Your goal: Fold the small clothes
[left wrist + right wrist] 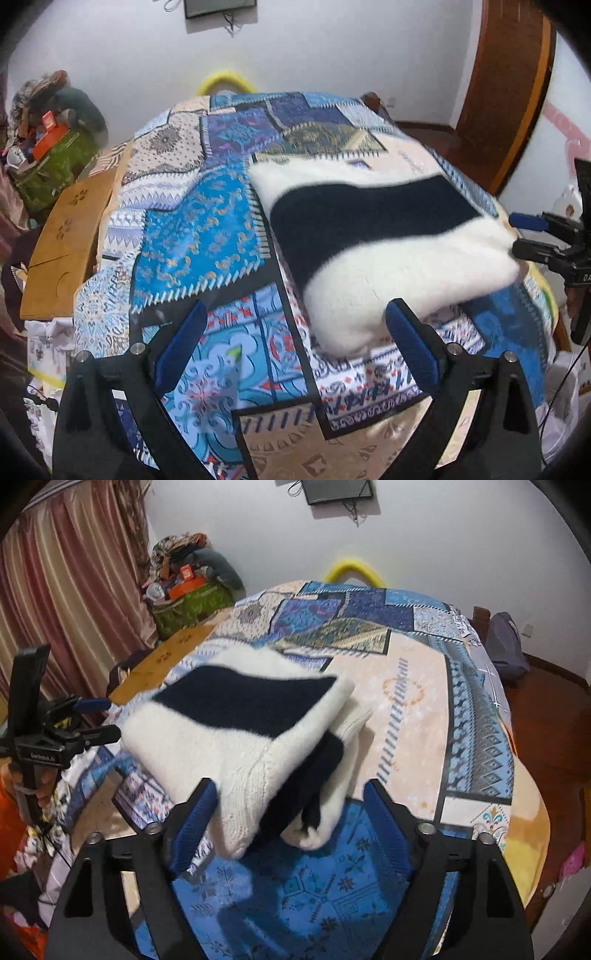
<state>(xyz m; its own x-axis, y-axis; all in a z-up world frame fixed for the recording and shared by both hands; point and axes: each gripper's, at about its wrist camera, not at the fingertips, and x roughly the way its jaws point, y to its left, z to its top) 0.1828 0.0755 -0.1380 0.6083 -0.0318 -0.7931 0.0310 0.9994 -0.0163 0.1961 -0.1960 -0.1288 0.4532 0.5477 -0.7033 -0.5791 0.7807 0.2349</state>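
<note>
A white knit sweater with a broad dark navy band (373,236) lies folded in a thick bundle on the patchwork cloth of the table (207,236). It also shows in the right wrist view (240,731), with its folded layers facing me. My left gripper (295,343) is open and empty, its right pad (412,343) beside the sweater's near corner. My right gripper (288,819) is open, its fingers on either side of the sweater's near end without closing on it. The right gripper also shows at the far right in the left wrist view (532,236).
A wooden board (66,240) lies off the table's left side. A green bag of clutter (188,598) stands by the curtain (66,590). A yellow hoop (354,568) sits behind the table. A wooden door (506,92) and a dark bag (506,646) are at the right.
</note>
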